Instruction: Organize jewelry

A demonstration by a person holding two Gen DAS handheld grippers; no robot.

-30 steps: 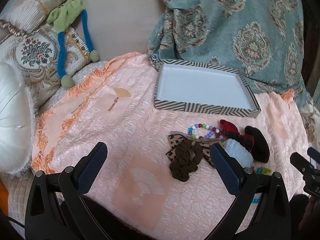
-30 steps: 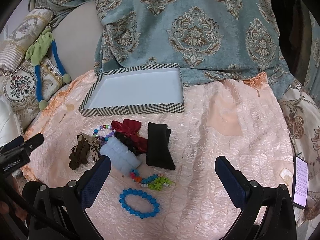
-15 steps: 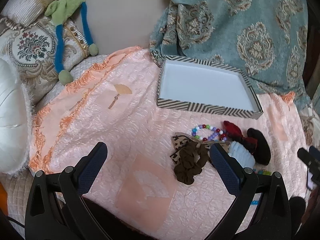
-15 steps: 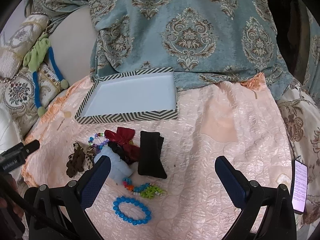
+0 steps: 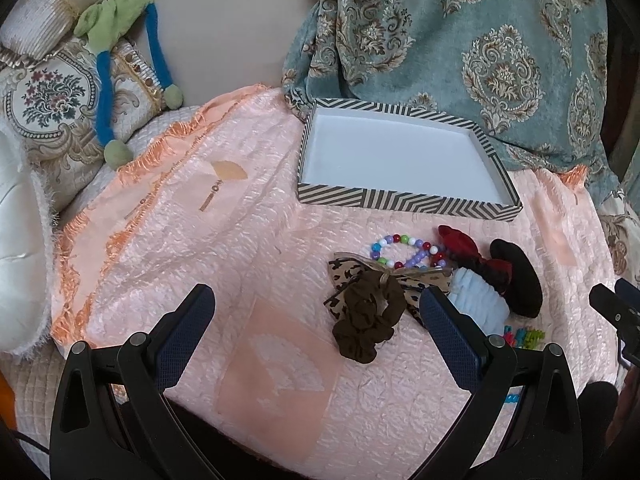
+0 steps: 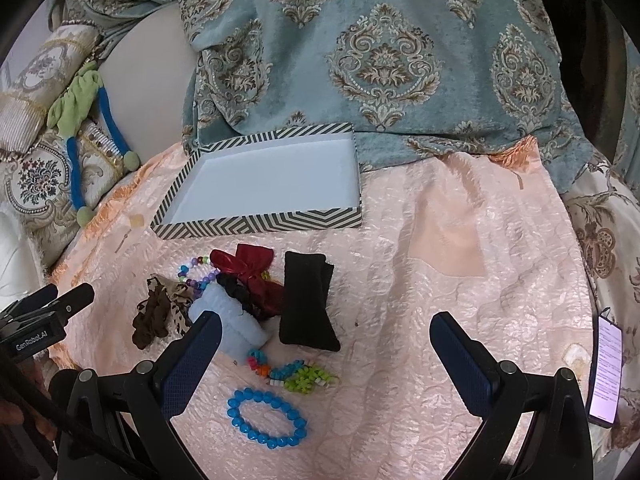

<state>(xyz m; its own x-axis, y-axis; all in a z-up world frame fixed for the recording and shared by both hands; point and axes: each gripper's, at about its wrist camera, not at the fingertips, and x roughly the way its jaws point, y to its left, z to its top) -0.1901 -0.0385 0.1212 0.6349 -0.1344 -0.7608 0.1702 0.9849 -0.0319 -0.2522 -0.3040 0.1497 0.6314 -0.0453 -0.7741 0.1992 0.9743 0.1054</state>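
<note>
Left claw point(image 5: 316, 312): mine, jaws spread wide, holding nothing, touching nothing; it hangs above the peach quilt point(image 5: 248, 264), pointing toward the striped tray point(image 5: 400, 200).

Items on the quilt, left to right:
- brown scrunchie point(image 5: 366, 322), lying on the leopard-print bow point(image 5: 348, 274);
- multicoloured bead bracelet point(image 5: 404, 248), just behind the bow;
- pale blue scrunchie point(image 5: 480, 300), touching the red bow point(image 5: 460, 240);
- black band point(image 6: 306, 304), beside the red bow;
- small mixed-colour beads point(image 6: 292, 372), in front of the heap;
- blue bead bracelet point(image 6: 266, 422), nearest me, apart from the rest.

Striped tray: white inside, nothing in it, behind the heap, against the teal patterned cloth point(image 6: 380, 48).

Right claw point(image 6: 326, 344): mine, jaws spread wide, holding nothing, poised above the quilt over the small beads.

Phone point(image 6: 606, 368): far right, screen lit.
</note>
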